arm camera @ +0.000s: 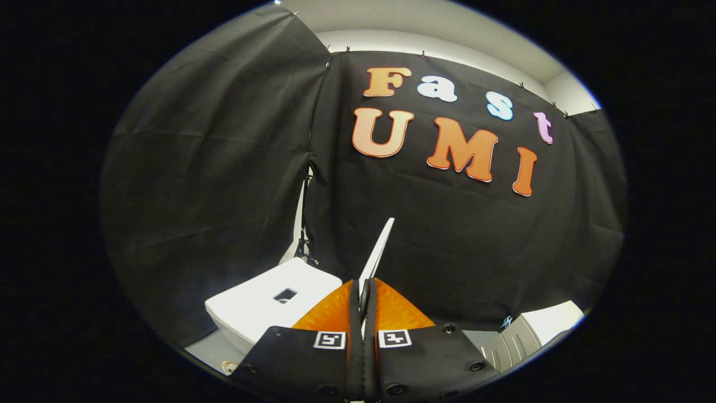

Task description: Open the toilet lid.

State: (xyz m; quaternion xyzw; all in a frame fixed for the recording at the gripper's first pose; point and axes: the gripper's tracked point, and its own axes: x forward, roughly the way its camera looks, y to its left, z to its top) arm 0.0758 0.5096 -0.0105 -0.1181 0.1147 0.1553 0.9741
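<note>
The tongs (363,305) are pinching the lid (378,252), both fingers pressed on its thin edge. The lid shows edge-on as a narrow white blade rising from between the fingers and leaning a little to one side, set against the black cloth (224,168) of the booth. It stands close to upright, so it is clearly off the bowl. Beside the fingers sits the white tank (263,305), with a dark square button (285,295) on its top. A pale ribbed object (517,336) lies low on the other side; what it is cannot be told.

By my reading, the lifting is mostly done. What seems left is to tip the lid the last bit back toward the tank until it rests, then let go. The bowl and seat are hidden below the fingers.
</note>
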